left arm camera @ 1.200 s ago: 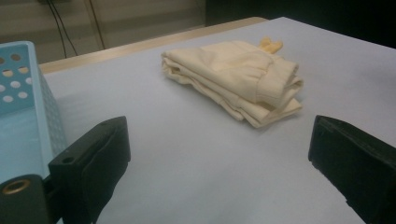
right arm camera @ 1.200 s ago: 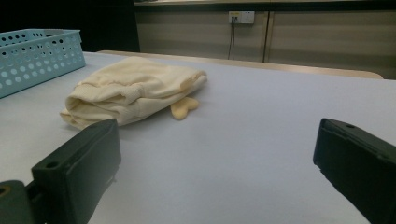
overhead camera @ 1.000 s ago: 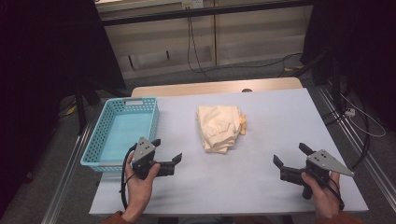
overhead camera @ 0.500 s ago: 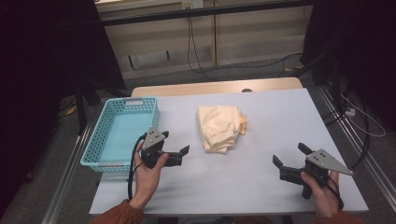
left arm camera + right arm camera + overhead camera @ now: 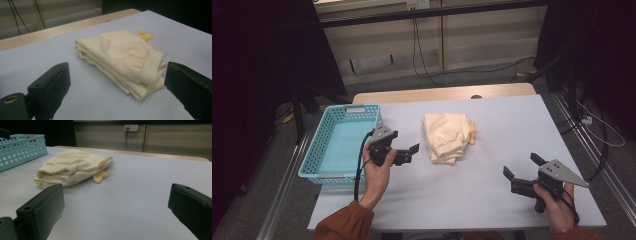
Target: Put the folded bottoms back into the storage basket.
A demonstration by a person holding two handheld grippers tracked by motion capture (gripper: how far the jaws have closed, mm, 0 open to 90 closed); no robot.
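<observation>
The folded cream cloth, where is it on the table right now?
In the high view the folded cream cloth lies mid-table, right of the blue basket; the open left tool sits just short of its near left edge.

Soft ribbed cloth garment (image 5: 120, 58), perforated plastic basket (image 5: 332, 145), matt table (image 5: 512, 130)

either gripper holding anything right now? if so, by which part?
Nothing is held. The left gripper has its jaws open, short of the folded cream garment. The right gripper is open too, over bare table.
</observation>
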